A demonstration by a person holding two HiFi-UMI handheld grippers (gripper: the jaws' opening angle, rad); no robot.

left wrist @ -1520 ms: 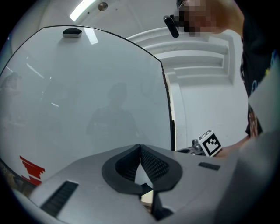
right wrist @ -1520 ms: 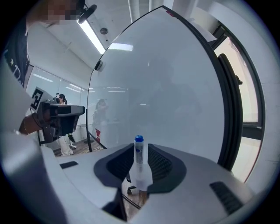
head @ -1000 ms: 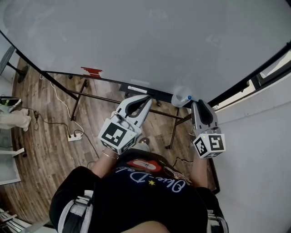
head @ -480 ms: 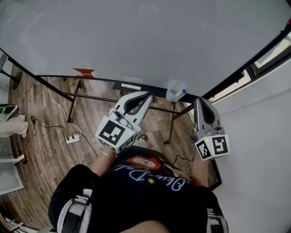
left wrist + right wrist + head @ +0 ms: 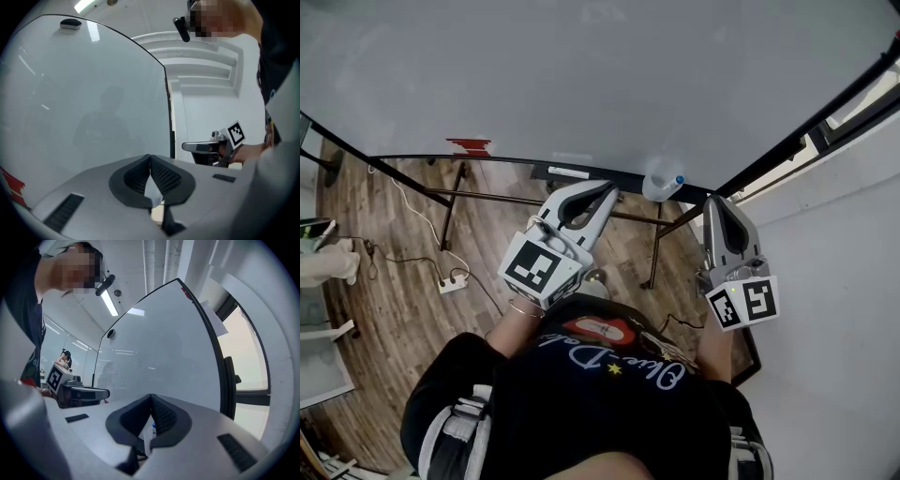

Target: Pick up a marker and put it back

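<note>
Two grippers face one whiteboard [image 5: 600,84]. The left gripper [image 5: 612,192] has its jaws pressed together on nothing. The right gripper [image 5: 715,200] has just closed its jaws, and they are empty too. One white marker [image 5: 569,172] lies on the board's tray [image 5: 511,162], just beyond the left gripper and untouched. One blue-capped bottle [image 5: 660,186] stands to the marker's right, and one red item [image 5: 469,146] sits to its left.

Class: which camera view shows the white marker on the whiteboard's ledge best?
The head view: the marker lies in full along the ledge, left of the bottle. Neither gripper view shows it.
</note>
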